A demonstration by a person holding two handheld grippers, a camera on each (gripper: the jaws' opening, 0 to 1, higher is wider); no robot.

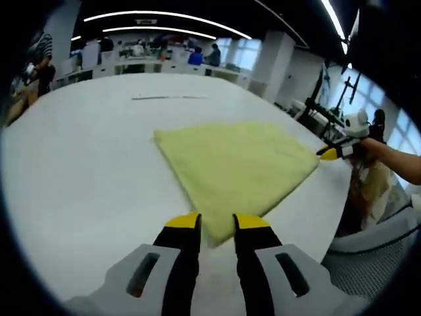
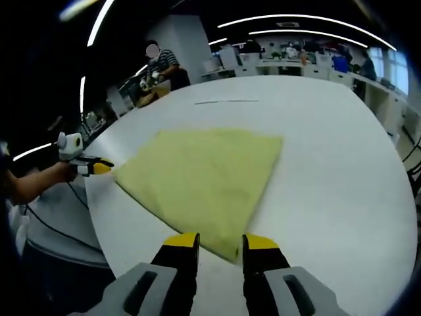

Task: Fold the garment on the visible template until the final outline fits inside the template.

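Left hand-held gripper point(image 1: 216, 222): my jaws stand apart, one either side of the near corner of the garment; I cannot tell whether a pad touches the cloth. Nothing is pinched.
Right hand-held gripper point(image 2: 221, 242): released likewise, jaws parted over the other near corner. It also shows in the left gripper view point(image 1: 331, 153), tips at the cloth's edge.
Garment point(image 1: 233, 164): yellow, lying flat and already folded on the white tabletop point(image 1: 79, 171), near its rim on my side.
Template: I make out no clear outline; a faint line point(image 1: 170, 97) lies well beyond the cloth.
Risk, grasp: closing on one layer alone would, I judge, peel the fold open.
Risk, uneven lift: unequal pulls would skew the outline.
Risk, edge: dragging toward me could slide the cloth off the rim.
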